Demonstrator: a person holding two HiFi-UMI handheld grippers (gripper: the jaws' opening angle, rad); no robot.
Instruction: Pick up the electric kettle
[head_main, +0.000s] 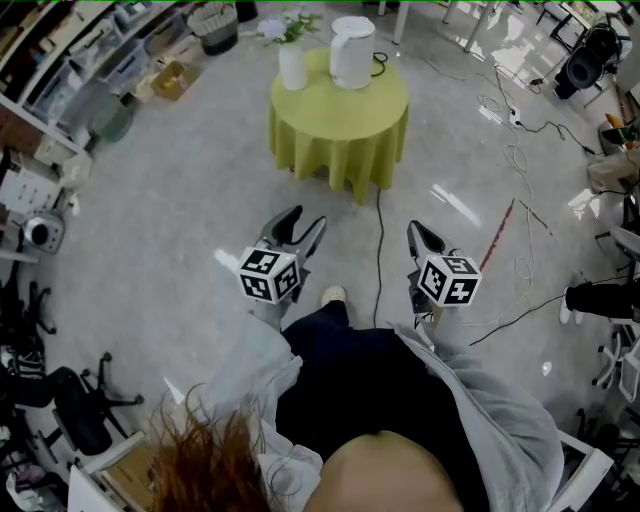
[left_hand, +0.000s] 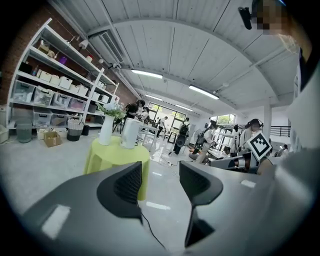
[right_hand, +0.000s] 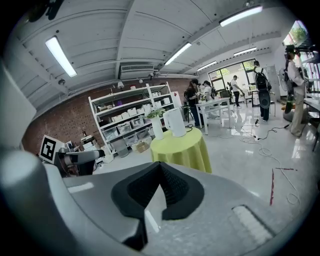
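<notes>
We find the task at its opening stage, with nothing yet grasped. The white electric kettle (head_main: 352, 52) stands upright on the far side of a small round tabletop (head_main: 340, 100) draped in a yellow-green cloth, at the far centre of the room. Just to its left stands a white vase (head_main: 292, 65) with greenery in it; whether the two touch we cannot tell. A dark cord (head_main: 380, 60) lies on the tabletop at the kettle's right. Both grippers are held out over the grey floor (head_main: 180, 200), well short of the tabletop and pointing towards it. The left gripper (head_main: 305, 220) has its jaws wide apart, and its own view shows only floor and the distant tabletop between them, nothing held. The right gripper (head_main: 415, 230) has its jaws drawn together at the tips, and it too is empty. From the left gripper view the kettle (left_hand: 130, 133) sits to the left of the jaw line; from the right gripper view the kettle (right_hand: 175, 121) lies almost straight ahead above the closed tips. A black cable (head_main: 378, 250) runs along the floor between the two grippers towards the tabletop. In our judgement everything is outstanding: the approach to the tabletop, the seating of jaws on the kettle's handle or body, and the lift. The right gripper would need opening before it could take any part.
</notes>
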